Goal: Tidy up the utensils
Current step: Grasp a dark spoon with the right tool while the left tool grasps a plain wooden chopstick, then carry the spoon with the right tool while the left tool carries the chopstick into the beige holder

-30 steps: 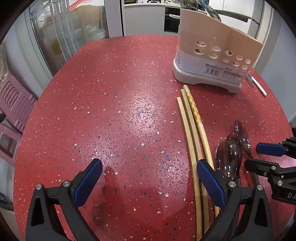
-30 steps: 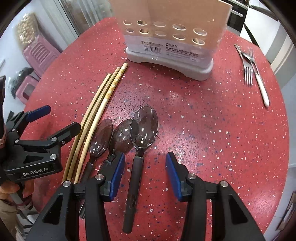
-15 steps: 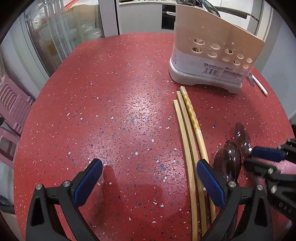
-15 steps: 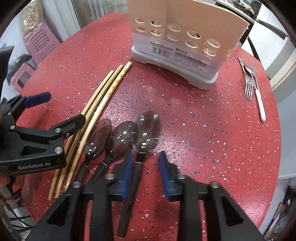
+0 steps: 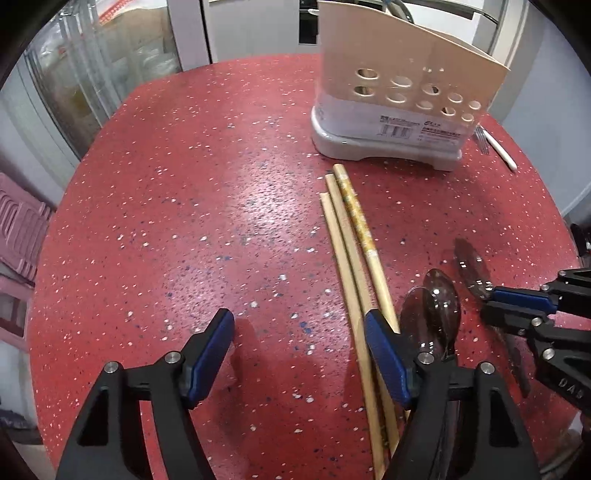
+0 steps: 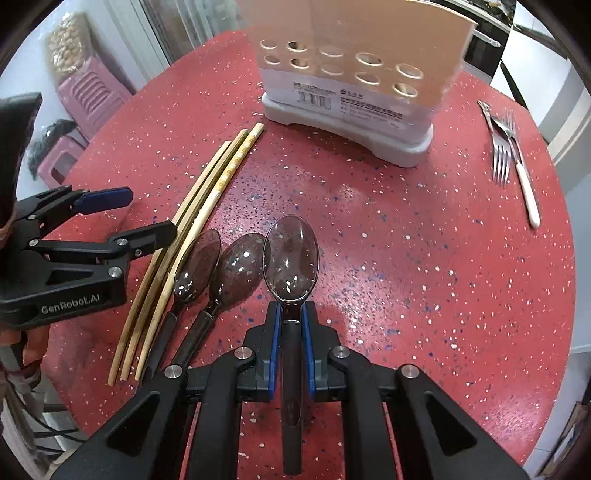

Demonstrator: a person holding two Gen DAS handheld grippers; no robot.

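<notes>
R gripper (image 6: 291,325) clamped on my spoon (image 6: 290,254) handle, center frame — L gripper (image 5: 299,347) wide open, holding nothing, chopsticks (image 5: 354,266) beside its right finger.

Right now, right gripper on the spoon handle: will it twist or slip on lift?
Probably stiff: the spoon looks like hard translucent plastic. The right gripper clamps the neck just behind the bowl, so the long handle may sag. The handle looks smooth and glossy, so it might rotate between the pads.

Home kitchen: built-in oven (image 5: 308,22) behind red speckled table (image 5: 221,221).
</notes>
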